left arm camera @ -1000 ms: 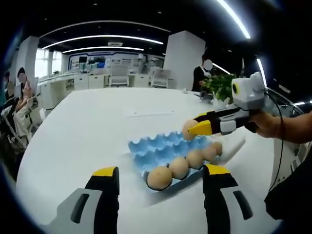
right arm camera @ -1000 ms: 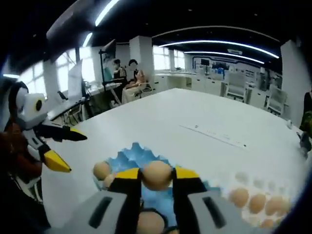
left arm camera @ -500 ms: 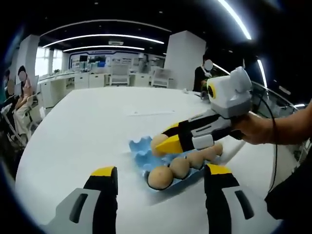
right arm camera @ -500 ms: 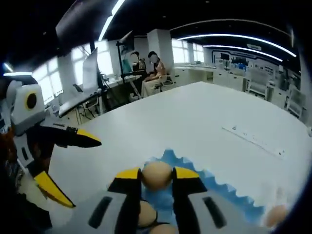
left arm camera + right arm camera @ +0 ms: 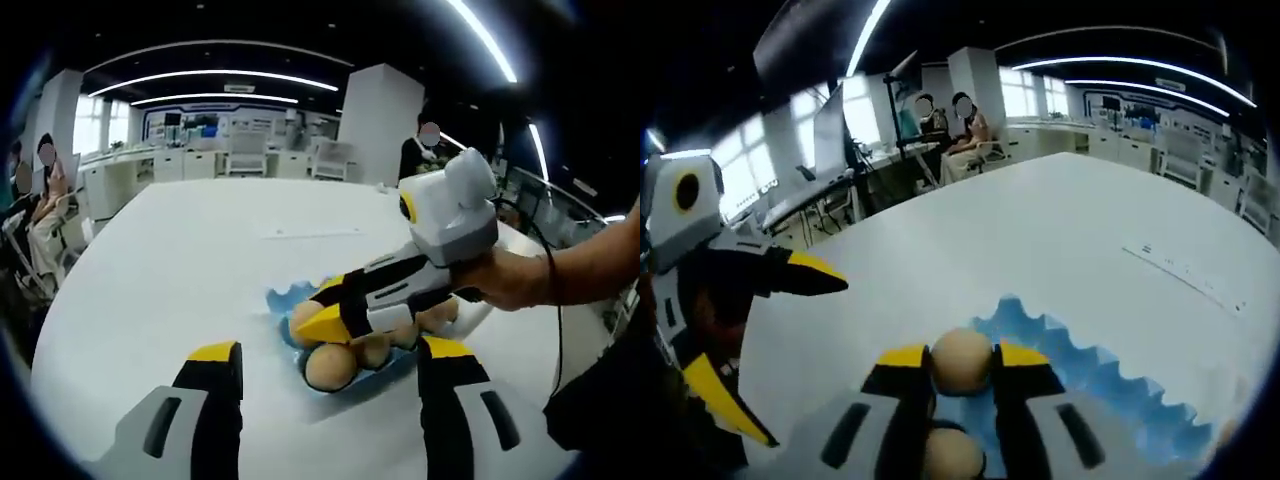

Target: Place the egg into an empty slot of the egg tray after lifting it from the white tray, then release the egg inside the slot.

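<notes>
Egg, pinched between the right gripper's fingers, has travelled leftward across the blue egg tray to hover at its near corner slot, lower centre of frame, so release looks close; left gripper stays spread over the bench; no legible writing.

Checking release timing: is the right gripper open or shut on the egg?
Shut: the right gripper clamps the tan egg between both jaws above the blue egg tray.

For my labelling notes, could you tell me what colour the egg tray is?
The egg tray is light blue, clearest in the right gripper view.
</notes>
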`<action>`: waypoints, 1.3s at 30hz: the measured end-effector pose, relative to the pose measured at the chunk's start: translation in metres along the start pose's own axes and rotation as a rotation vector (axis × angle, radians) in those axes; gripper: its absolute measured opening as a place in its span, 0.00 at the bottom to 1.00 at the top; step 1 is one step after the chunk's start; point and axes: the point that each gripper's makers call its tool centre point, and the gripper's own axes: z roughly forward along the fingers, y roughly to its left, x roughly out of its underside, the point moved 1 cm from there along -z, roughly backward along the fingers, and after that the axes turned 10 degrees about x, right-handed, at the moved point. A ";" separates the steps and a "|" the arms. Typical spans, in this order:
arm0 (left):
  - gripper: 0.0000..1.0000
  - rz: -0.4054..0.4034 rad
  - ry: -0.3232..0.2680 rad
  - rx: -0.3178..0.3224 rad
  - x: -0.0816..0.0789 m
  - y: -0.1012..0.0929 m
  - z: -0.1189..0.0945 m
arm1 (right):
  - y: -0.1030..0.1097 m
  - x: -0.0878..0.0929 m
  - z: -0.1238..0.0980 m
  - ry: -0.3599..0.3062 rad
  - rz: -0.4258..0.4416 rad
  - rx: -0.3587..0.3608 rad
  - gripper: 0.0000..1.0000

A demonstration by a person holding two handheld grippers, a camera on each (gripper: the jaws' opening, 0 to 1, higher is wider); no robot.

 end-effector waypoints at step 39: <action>0.65 -0.010 0.011 0.027 0.000 -0.008 0.002 | -0.066 0.013 -0.087 -0.150 0.142 0.169 0.22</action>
